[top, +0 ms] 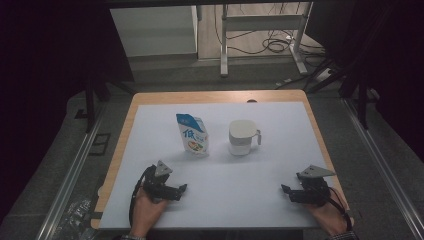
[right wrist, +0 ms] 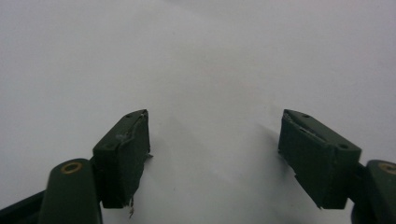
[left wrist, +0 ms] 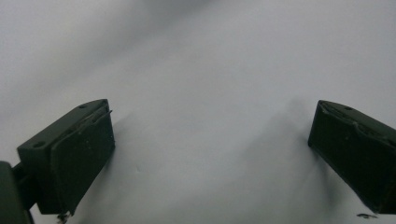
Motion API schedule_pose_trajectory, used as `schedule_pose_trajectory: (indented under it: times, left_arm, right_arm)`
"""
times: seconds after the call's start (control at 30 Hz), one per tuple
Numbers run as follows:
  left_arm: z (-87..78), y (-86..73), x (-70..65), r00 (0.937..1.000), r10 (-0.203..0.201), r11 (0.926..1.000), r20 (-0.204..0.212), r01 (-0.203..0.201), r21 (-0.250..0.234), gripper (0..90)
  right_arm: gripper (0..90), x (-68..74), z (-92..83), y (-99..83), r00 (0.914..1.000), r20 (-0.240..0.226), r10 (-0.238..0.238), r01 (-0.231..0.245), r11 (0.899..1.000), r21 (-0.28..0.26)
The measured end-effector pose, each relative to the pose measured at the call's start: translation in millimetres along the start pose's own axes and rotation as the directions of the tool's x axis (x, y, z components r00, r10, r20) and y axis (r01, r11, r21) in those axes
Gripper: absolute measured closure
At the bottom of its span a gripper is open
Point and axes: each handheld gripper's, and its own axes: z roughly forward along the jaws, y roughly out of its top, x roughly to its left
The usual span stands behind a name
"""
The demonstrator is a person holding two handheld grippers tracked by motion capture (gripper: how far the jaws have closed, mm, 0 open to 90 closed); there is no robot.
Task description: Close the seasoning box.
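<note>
The left gripper [top: 183, 189] is held low over the white table sheet [top: 250, 200], jaws spread wide with nothing between them. The right gripper [top: 284, 189] is held near the sheet's right edge, jaws likewise parted and empty. Farther back, well apart from both, the milk carton [top: 192, 134] is seen upright, with the white lidded mug [top: 242, 137] near its right.

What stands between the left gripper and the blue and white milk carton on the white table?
Nothing visible. The left gripper sits with open jaws near the table's front edge, and bare white surface separates it from the blue and white milk carton.
</note>
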Motion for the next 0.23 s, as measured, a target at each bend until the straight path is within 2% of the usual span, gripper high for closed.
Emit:
schedule_pose_trajectory:
  times: [0.07,0.23]
  left_arm:
    - [0.0,0.0,-0.1,1.0,0.001,1.0,0.0,-0.001,0.0,0.9]
    - [0.1,-0.1,0.1,1.0,-0.003,1.0,0.0,0.003,0.001,0.8]
  right_arm:
    - [23.4,-1.3,0.3,-2.2,1.0,-0.008,0.002,-0.002,1.0,-0.016]
    - [21.9,-1.2,1.0,-2.5,0.9999,-0.013,-0.003,0.003,1.0,-0.013]
